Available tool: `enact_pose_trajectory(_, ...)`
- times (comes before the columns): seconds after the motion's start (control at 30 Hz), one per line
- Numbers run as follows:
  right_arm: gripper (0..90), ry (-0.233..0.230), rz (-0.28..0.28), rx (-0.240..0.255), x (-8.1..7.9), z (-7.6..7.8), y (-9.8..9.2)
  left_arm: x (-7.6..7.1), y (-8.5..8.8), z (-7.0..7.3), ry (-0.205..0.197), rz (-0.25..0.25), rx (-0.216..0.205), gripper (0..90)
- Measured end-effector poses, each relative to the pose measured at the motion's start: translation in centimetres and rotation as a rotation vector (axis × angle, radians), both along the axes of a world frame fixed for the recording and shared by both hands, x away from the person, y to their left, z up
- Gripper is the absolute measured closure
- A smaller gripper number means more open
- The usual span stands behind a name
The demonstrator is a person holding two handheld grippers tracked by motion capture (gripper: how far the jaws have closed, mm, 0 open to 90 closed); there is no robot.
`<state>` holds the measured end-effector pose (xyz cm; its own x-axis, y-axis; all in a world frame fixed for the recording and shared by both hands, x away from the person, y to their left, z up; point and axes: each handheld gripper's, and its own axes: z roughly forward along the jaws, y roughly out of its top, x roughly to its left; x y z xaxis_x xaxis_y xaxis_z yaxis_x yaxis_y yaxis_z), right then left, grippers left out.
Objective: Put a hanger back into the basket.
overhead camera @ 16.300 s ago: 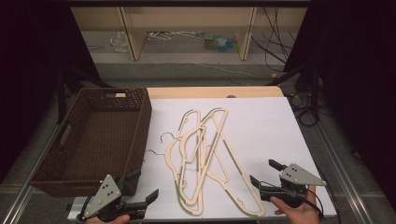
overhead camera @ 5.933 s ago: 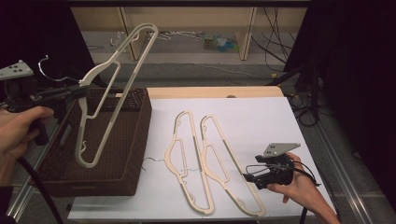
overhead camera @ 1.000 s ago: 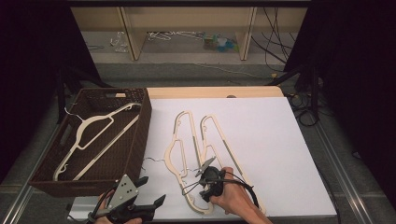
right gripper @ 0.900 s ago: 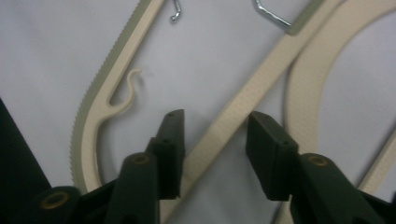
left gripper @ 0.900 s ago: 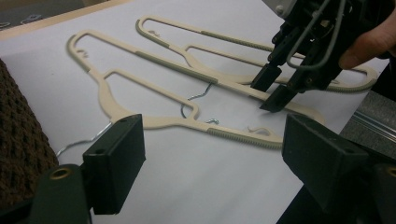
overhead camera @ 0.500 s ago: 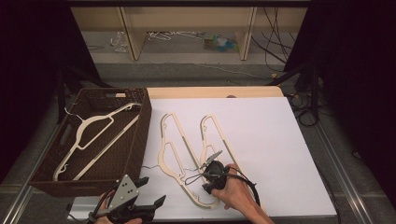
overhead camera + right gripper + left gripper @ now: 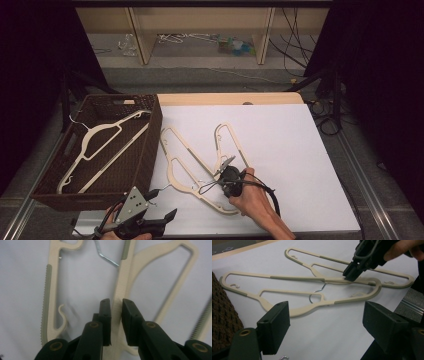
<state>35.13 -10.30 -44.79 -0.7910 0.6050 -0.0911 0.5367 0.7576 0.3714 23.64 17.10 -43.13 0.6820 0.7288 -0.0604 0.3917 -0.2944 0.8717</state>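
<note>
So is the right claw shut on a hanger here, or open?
Shut on it. In the right gripper view the right claw has just closed, its pads pressing both sides of the cream hanger bar on the white table.

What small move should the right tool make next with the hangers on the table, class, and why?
Probably lift gently. The right tool has just been closing and now pinches the bar of one hanger, which overlaps a second hanger on the white table. One hanger already lies in the basket, so a slow lift should separate them.
</note>
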Motion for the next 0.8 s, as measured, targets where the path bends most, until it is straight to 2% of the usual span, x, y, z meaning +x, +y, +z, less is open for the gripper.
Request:
enact_pose_trajectory(0.1, 78.9, 0.032, 0.026, -0.025, 0.7, 0.3, -1.6, 0.0, 0.0, 0.0, 0.001, -0.002, -0.001, 21.9)
enact_pose_trajectory(0.13, 78.9, 0.032, 0.026, -0.025, 0.7, 0.3, -1.6, 0.0, 0.0, 0.0, 0.001, -0.002, -0.001, 21.9)
enact_pose_trajectory(0.17, 78.9, 0.051, 0.045, -0.048, 1.0, 0.3, -2.8, 0.0, 0.0, 0.0, 0.002, -0.001, 0.001, 21.9)
enact_pose_trajectory(0.23, 78.9, 0.067, 0.032, -0.044, 1.0, 0.3, -3.2, 0.0, -0.1, 0.0, 0.004, 0.002, 0.007, 21.9)
enact_pose_trajectory(0.27, 78.9, 0.085, 0.04, -0.043, 1.3, 0.1, -4.0, 0.1, -0.1, -0.1, 0.008, -0.005, 0.003, 22.0)
enact_pose_trajectory(0.33, 78.8, 0.089, 0.047, -0.038, 1.6, -0.1, -4.4, 0.0, -0.2, -0.1, 0.009, -0.003, 0.009, 22.1)
enact_pose_trajectory(0.43, 78.4, 0.107, 0.066, -0.04, 1.9, -0.3, -4.3, 0.1, -0.2, -0.1, 0.007, -0.007, 0.003, 22.2)
enact_pose_trajectory(0.57, 76.9, 0.106, 0.067, -0.028, 2.1, -0.5, -4.3, 0.0, -0.1, -0.1, 0.009, -0.002, 0.006, 22.5)
enact_pose_trajectory(0.8, 75.0, 0.092, 0.095, -0.065, 2.3, -0.6, -3.1, 0.0, -0.2, -0.2, 0.012, -0.008, 0.006, 22.6)
